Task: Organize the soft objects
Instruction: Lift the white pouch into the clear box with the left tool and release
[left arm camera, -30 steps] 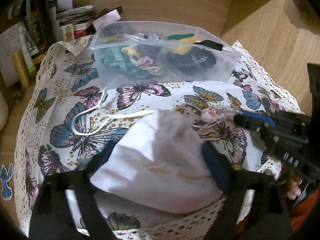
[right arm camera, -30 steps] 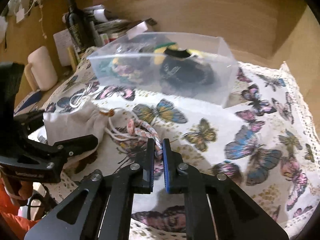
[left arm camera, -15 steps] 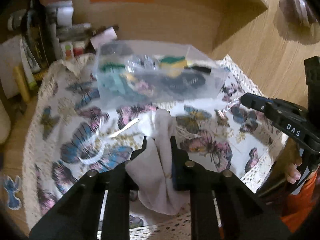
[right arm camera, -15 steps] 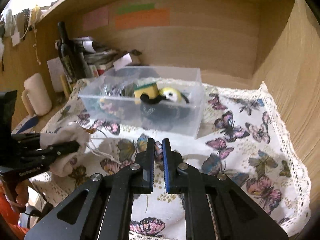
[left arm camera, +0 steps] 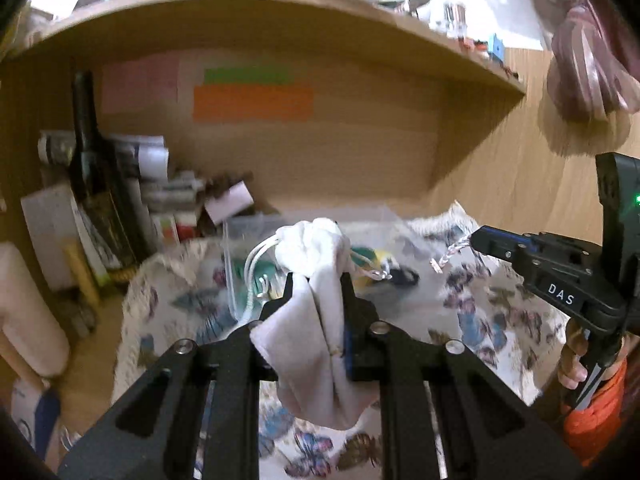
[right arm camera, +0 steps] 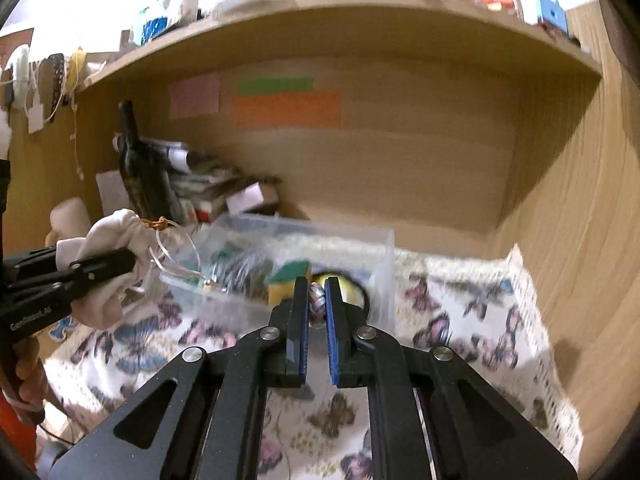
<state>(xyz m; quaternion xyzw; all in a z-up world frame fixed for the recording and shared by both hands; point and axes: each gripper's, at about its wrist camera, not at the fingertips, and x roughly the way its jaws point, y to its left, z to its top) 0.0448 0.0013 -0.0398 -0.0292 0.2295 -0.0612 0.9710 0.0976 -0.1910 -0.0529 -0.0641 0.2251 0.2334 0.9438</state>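
Fingers (left arm camera: 294, 300) of the left gripper (left arm camera: 316, 292) are clamped on a white drawstring pouch (left arm camera: 316, 320), held up off the butterfly cloth (left arm camera: 492, 320) in front of the clear plastic bin (right arm camera: 360, 248). Right gripper (right arm camera: 316, 300) pinches a braided cord (right arm camera: 317, 300) between its blue pads, raised above the cloth's middle, before the bin.
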